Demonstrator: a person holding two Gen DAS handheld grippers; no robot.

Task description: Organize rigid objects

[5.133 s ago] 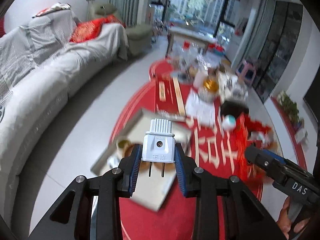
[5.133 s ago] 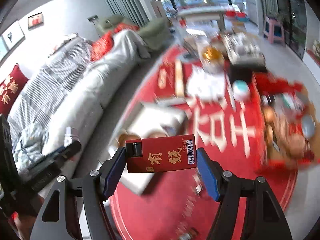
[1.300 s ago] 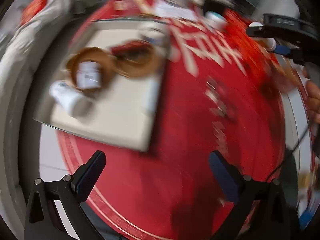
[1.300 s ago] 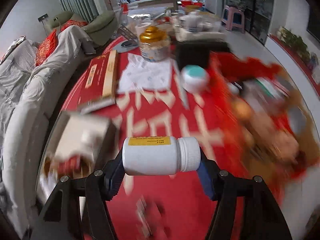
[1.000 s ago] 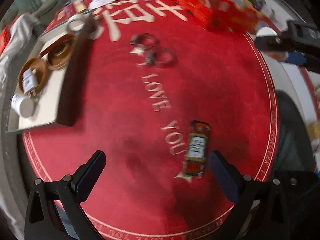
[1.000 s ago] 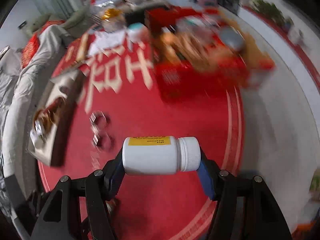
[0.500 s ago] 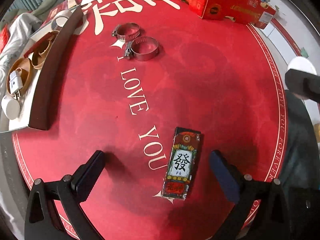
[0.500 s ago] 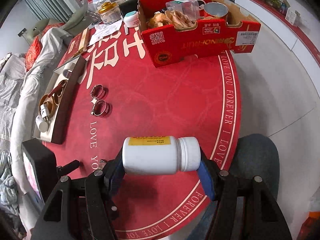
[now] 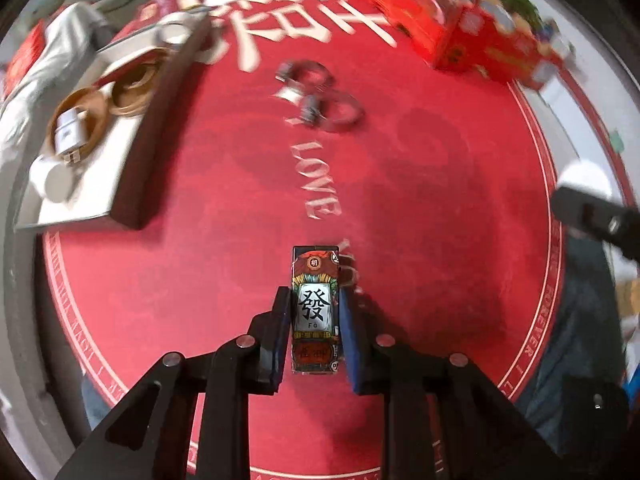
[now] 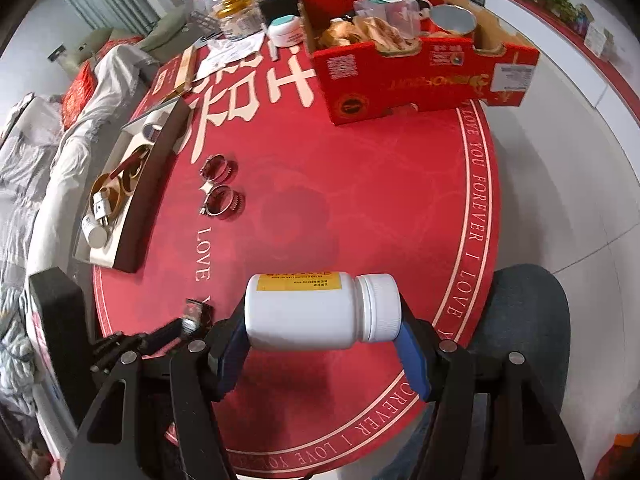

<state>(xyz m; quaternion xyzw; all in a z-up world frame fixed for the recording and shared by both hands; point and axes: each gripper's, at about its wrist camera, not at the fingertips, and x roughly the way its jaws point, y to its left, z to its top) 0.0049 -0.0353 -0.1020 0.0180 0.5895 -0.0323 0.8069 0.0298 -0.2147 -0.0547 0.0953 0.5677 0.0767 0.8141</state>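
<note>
- My left gripper (image 9: pixel 314 330) has just closed in on the small printed box (image 9: pixel 315 308); half a second ago its jaws stood wide apart above it, and now the pads press both long sides. The box seems to rest on the red worktop (image 9: pixel 440 208) still, though I cannot tell for sure whether it has left the surface.
- My right gripper (image 10: pixel 322 340) keeps its grip on the white bottle (image 10: pixel 320 310), held sideways with the cap to the right, above the near edge of the worktop.
- Further out, two metal hose clamps (image 10: pixel 218 188) lie loose, side by side, on the worktop, not yet gathered.
- Beyond them to the left sits the tray (image 10: pixel 136 216), already holding a white plug (image 10: pixel 102 206), wooden rings and another small white bottle.
- A red carton (image 10: pixel 420 76) full of goods stands at the far side.
- My reading: with both grippers loaded, the next move is to carry box and bottle over to the tray, then return for the clamps.
</note>
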